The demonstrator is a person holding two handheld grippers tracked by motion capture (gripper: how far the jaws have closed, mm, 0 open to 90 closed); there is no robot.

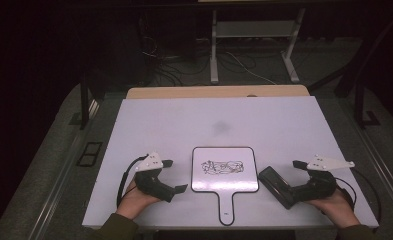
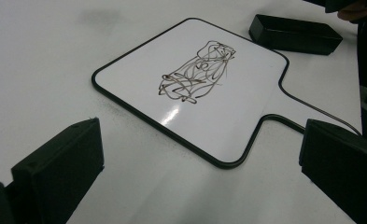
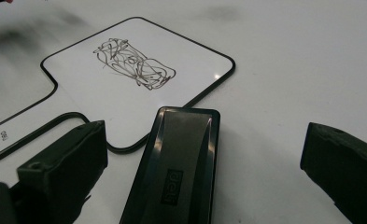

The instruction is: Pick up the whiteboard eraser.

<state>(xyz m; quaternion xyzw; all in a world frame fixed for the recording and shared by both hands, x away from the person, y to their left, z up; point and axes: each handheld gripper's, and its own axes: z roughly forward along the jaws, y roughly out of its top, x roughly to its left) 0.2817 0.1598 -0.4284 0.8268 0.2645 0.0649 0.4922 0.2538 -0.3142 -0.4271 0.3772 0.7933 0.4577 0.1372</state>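
Scribbled whiteboard [image 1: 224, 170] lies flat at the counter's [image 1: 184, 120] near edge, handle toward the person. Eraser [image 1: 275, 186] sits just right of it, between the right tool's [image 1: 284, 175] wide-apart jaws, ungripped. Left tool [image 1: 176, 176] rests left of the board, released, holding nothing.

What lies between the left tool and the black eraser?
The small whiteboard with its scribble lies between the left tool and the eraser, seen in the high view.
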